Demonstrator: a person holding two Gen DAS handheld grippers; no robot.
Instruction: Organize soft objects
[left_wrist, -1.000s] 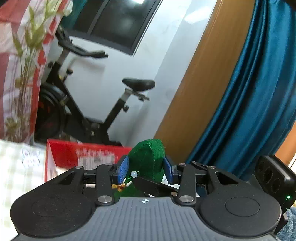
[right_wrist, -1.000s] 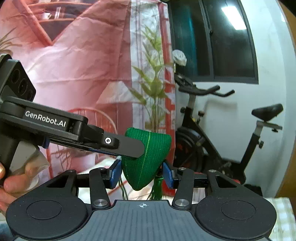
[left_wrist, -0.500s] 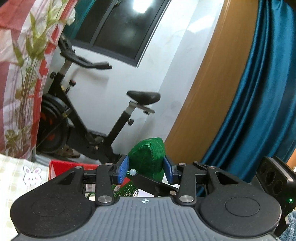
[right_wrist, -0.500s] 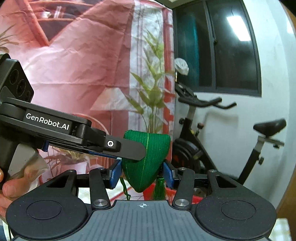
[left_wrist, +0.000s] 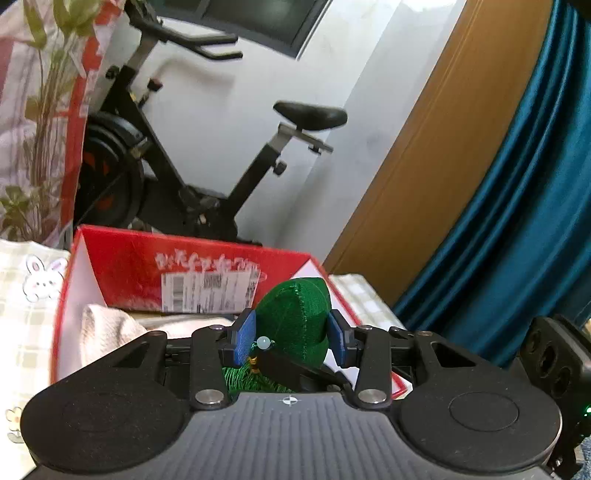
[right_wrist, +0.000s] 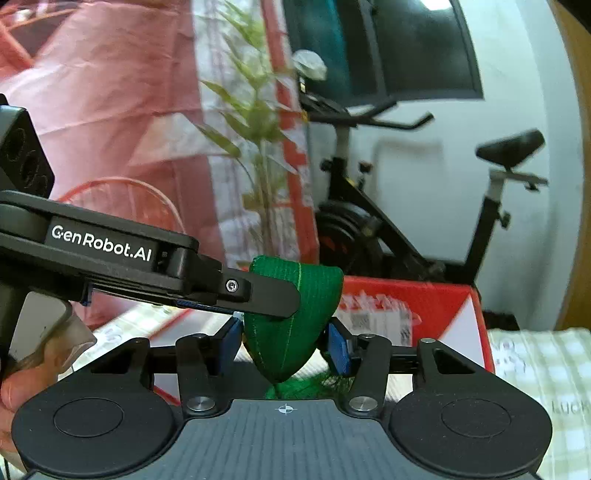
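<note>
An open red cardboard box (left_wrist: 199, 266) stands on the checked-cloth surface (left_wrist: 26, 321), its far wall near the black exercise bike (left_wrist: 173, 162); white cloth (left_wrist: 110, 325) lies inside. The green stitched fabric pouch (left_wrist: 295, 325) with tassel is above the box. The left tongs (left_wrist: 291, 338) and right tongs (right_wrist: 282, 345) both clench it, blue pads pressing its sides.

A home room is indicated: exercise bike (left_wrist: 177, 155) at centre left, teal curtain (left_wrist: 517, 221) at right, rabbit-print checked cloth (left_wrist: 33, 295) at lower left.
</note>
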